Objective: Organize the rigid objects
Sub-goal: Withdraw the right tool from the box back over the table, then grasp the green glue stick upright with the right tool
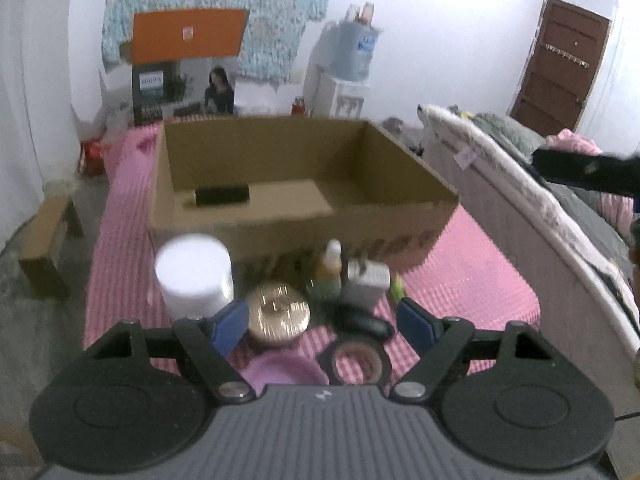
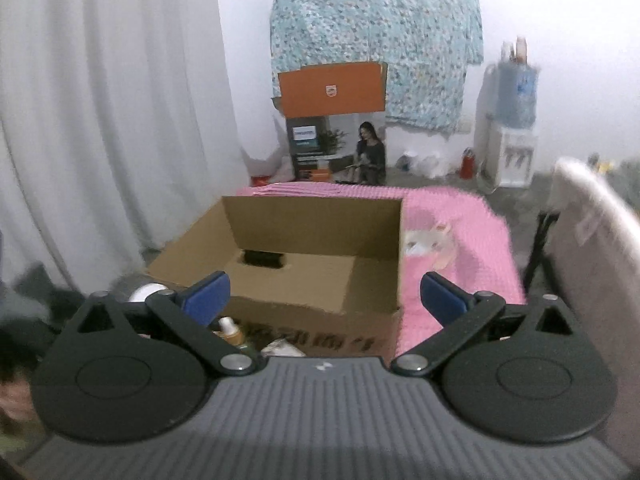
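An open cardboard box stands on a pink mat, with one black block inside it. In front of it stand a white jar, a gold lid, a small green bottle, a white flat bottle, a black oval object, a tape roll and a pink dish. My left gripper is open and empty above these. My right gripper is open and empty, above the box's near wall; the black block shows inside.
A bed runs along the right of the mat. A wooden stool stands on the floor at the left. A water dispenser and a printed carton stand by the far wall. A white curtain hangs at the left.
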Action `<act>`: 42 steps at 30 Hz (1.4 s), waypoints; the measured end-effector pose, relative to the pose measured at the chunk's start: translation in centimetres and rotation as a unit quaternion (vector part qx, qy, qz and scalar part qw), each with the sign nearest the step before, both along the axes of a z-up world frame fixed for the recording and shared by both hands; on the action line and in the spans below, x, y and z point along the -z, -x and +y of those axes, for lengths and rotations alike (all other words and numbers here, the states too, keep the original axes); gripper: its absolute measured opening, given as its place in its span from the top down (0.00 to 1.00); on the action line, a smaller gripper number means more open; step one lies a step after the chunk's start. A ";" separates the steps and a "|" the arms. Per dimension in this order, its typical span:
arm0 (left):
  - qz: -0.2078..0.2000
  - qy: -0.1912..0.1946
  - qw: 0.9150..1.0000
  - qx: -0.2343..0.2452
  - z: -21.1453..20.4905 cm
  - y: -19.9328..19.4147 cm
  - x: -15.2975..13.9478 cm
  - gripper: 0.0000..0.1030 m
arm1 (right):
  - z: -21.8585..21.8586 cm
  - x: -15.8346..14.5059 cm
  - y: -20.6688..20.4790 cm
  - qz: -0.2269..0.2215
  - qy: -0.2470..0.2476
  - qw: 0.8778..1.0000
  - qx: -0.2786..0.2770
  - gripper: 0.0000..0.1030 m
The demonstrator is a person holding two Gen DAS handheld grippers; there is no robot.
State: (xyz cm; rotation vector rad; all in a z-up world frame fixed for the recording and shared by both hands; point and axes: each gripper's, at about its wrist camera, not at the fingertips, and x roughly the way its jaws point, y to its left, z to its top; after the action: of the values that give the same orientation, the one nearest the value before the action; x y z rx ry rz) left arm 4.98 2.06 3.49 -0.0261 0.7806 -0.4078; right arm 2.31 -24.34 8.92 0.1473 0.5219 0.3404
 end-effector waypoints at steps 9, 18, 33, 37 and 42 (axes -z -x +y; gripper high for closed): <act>0.020 -0.056 0.998 0.008 -0.8 1.5 3.2 0.20 | 1.2 6.7 1.4 0.066 -0.032 0.997 -0.005 0.01; 0.036 -0.071 0.996 0.036 -1.9 2.3 5.0 0.20 | 5.3 10.8 -1.7 0.141 -0.041 0.988 -0.038 0.01; -0.009 -0.102 0.984 0.144 -8.4 0.7 5.6 0.33 | 4.1 13.1 -5.6 0.172 0.001 0.985 -0.007 0.41; -0.004 -0.104 0.980 0.172 -10.3 -0.3 6.2 0.43 | 3.3 13.7 -7.2 0.184 0.003 0.983 -0.005 0.55; 0.011 -0.098 0.978 0.185 -11.8 -1.6 6.8 0.52 | 2.8 15.0 -9.5 0.211 -0.017 0.977 -0.027 0.68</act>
State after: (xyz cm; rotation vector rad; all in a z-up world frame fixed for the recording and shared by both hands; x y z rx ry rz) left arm 6.54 -9.74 -3.36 0.3043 0.8458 -0.6818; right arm 11.82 -21.55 -6.10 0.2416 0.9429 0.3739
